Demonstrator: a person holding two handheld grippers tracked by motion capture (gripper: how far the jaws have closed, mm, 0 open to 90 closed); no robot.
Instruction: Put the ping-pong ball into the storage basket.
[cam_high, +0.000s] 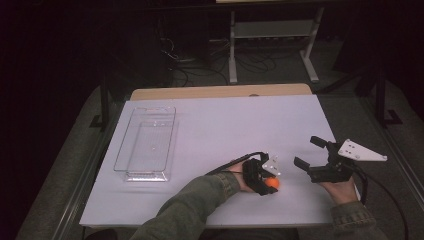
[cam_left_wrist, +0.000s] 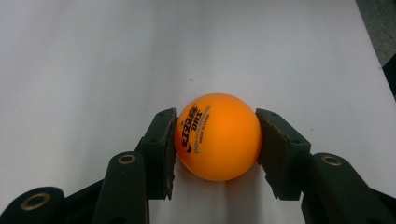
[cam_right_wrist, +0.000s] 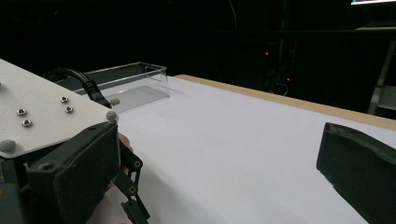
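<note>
Dim room, ball (cam_high: 272, 184) half-hidden by left gripper (cam_high: 268, 181)

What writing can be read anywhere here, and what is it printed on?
"DHS": dark brand letters on the orange ball, which the left hand-held gripper clamps between its pads.
Red characters beside "DHS" on the ball: a logo, too stylised to read.
Two small curved lines next to them on the ball: too small and blurred to read.
No other legible text on the white table or the clear tray.
</note>
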